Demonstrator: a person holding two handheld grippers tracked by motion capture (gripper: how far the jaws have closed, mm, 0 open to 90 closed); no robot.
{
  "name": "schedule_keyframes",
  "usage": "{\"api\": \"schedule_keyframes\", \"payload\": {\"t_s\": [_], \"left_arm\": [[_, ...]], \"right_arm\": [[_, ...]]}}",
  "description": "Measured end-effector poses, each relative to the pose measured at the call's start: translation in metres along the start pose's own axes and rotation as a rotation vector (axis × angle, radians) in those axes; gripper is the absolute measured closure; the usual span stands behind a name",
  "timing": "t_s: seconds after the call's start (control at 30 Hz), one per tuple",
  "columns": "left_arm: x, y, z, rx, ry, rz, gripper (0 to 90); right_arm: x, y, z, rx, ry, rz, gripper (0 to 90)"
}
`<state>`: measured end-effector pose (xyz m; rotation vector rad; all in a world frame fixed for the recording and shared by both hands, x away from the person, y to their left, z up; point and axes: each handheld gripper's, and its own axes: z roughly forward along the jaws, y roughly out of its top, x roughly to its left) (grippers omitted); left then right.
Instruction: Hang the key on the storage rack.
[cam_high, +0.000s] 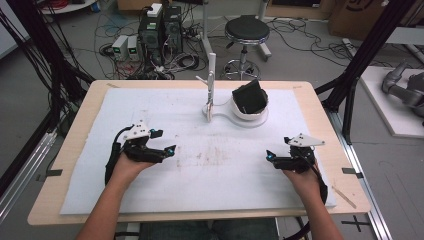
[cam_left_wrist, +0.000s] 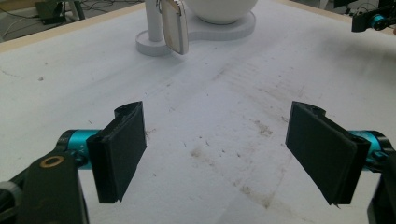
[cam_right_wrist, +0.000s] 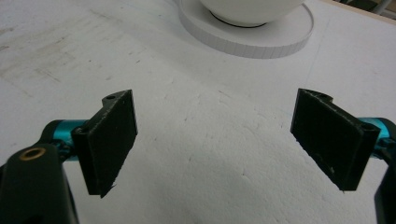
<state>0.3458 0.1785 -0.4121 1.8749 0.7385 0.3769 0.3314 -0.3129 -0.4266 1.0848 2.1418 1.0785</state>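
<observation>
The left tongs (cam_high: 159, 145) rest near the surface's (cam_high: 75, 150) left edge and the right tongs (cam_high: 280, 159) near its right edge, both spread wide and holding nothing. Near the far edge, a white bowl (cam_high: 250, 111) holding a black object (cam_high: 249, 97) sits on a white stand (cam_high: 220, 116).

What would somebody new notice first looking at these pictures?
Probably the white bowl at the far middle of the table, with a crumpled black thing stuffed in it, on a white stand whose upright post rises beside it. Next, the left gripper and right gripper, held low over the stained white mat on either side, jaws wide apart and holding nothing.
</observation>
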Motion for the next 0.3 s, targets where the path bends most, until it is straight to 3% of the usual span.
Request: {"api": "schedule_keyframes", "payload": {"t_s": [0.3], "left_arm": [[0.0033, -0.0018, -0.0009, 0.004, 0.013, -0.02, 20.2]], "right_arm": [[0.0, 0.0002, 0.0002, -0.002, -0.002, -0.001, 14.7]]}}
